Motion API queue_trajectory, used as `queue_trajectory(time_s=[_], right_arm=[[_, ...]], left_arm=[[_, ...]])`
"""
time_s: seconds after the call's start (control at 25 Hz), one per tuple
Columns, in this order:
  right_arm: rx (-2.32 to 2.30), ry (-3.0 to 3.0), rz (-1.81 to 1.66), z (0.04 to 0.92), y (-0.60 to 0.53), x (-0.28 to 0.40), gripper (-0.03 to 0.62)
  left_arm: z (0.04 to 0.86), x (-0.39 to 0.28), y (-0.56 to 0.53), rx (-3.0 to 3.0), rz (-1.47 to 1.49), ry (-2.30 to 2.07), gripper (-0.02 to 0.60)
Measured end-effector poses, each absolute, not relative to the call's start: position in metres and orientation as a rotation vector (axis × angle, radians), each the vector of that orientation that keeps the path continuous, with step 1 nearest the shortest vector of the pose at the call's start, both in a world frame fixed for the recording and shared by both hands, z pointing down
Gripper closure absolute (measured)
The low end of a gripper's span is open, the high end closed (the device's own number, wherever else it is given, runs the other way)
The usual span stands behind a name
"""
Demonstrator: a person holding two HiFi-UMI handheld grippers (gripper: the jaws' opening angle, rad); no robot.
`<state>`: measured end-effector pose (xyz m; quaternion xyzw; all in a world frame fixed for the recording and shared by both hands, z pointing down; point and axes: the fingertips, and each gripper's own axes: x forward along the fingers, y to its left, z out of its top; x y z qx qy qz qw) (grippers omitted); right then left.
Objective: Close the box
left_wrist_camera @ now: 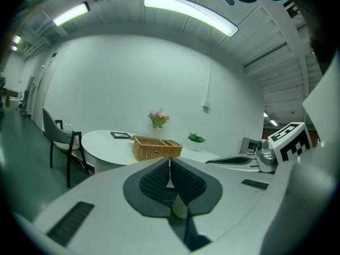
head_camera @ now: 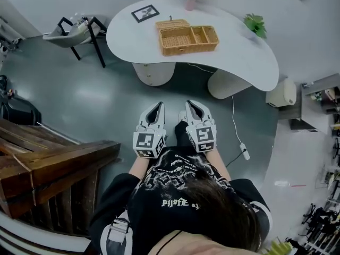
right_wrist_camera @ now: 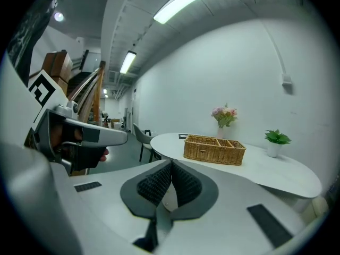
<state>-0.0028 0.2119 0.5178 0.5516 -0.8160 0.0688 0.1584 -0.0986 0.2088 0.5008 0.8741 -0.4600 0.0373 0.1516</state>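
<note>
An open wicker box [head_camera: 187, 37] with two compartments stands on the white curved table [head_camera: 239, 57], its lid [head_camera: 172, 23] lying back behind it. The box [left_wrist_camera: 156, 147] also shows far ahead in the left gripper view, and the box [right_wrist_camera: 214, 149] likewise in the right gripper view. My left gripper [head_camera: 157, 106] and right gripper [head_camera: 192, 104] are held side by side close to the person's body, over the floor and well short of the table. Both have their jaws shut with nothing between them. The left gripper's [left_wrist_camera: 170, 160] pads meet, as do the right gripper's [right_wrist_camera: 171, 164].
On the table are a framed picture [head_camera: 145, 13], a pink vase of flowers [head_camera: 190, 2] and a small potted plant [head_camera: 255, 24]. A chair [head_camera: 74, 33] stands left of the table. Wooden furniture [head_camera: 48, 166] is at the near left. A cable with a plug [head_camera: 244, 151] lies on the floor.
</note>
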Motion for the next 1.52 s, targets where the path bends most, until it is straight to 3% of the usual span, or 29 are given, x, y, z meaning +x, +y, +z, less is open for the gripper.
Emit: queue_trajectory(time_s=[0.68,0.96,1.52], right_arm=[[1.438,-2.482,0.180,0.496,0.025,0.085,0.569],[1.439,-2.453,0.353,0.502,-0.038,0.133,0.569],[1.332,-2.466,0.366,0.509,-0.094,0.146,0.569]], left_arm=[[0.491,-0.014,0.040,2.406,0.092,-1.472,0.557],[0.491,0.010,-0.013,2.337,0.074,-1.580,0.557],[0.496,0.023,-0.064,2.295,0.097,-1.601,0.557]])
